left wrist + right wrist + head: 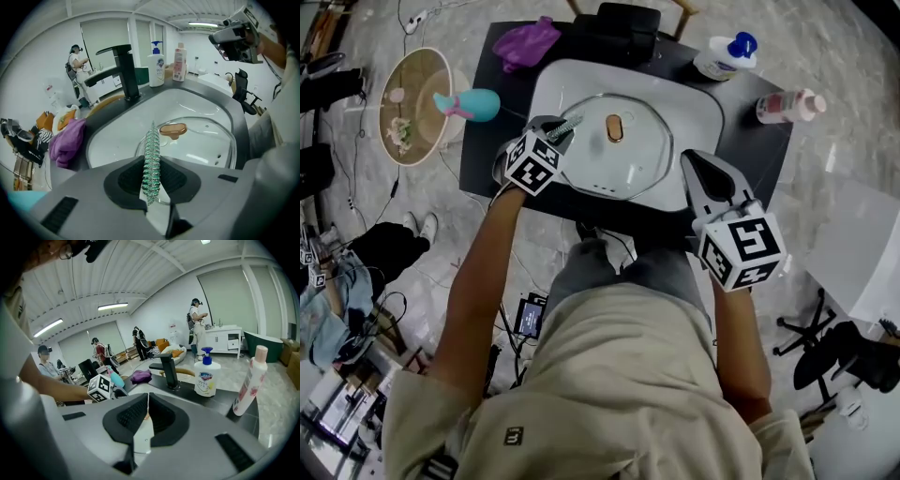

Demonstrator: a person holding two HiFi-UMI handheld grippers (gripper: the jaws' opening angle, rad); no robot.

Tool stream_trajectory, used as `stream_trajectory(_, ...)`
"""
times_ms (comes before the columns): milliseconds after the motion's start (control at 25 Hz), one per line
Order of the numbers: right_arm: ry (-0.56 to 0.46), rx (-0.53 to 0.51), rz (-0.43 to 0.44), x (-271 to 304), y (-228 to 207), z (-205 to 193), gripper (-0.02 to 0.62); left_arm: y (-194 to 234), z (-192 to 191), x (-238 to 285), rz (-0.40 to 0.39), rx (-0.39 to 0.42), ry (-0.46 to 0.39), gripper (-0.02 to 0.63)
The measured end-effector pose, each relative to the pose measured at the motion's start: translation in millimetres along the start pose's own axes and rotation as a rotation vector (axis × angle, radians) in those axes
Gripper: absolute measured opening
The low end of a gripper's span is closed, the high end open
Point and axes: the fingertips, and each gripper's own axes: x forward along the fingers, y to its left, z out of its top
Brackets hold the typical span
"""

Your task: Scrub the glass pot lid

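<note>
Scrubber (151, 140) in left tongs (151, 159) (lid (199, 140) in sink (115, 136))

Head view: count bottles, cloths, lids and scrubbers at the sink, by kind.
Bottles: 2 (pump bottle, pink bottle)
Cloths: 1 (purple cloth)
Lids: 1 (glass lid)
Scrubbers: 1 (metal scrubber)
Total: 5
</note>
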Motion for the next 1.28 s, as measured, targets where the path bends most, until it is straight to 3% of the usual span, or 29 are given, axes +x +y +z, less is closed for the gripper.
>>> stream_trajectory(520, -0.004, 0.027, 0.024, 11, 14, -9, 0.026, -72, 0, -29, -0.223, 0.080, 0.033, 0.086)
stream_trajectory(1280, -0.004, 0.092, -0.025, 4, -11, -29, 0.026, -179, 67, -13, -0.464, 0.271, -0.015, 0.086)
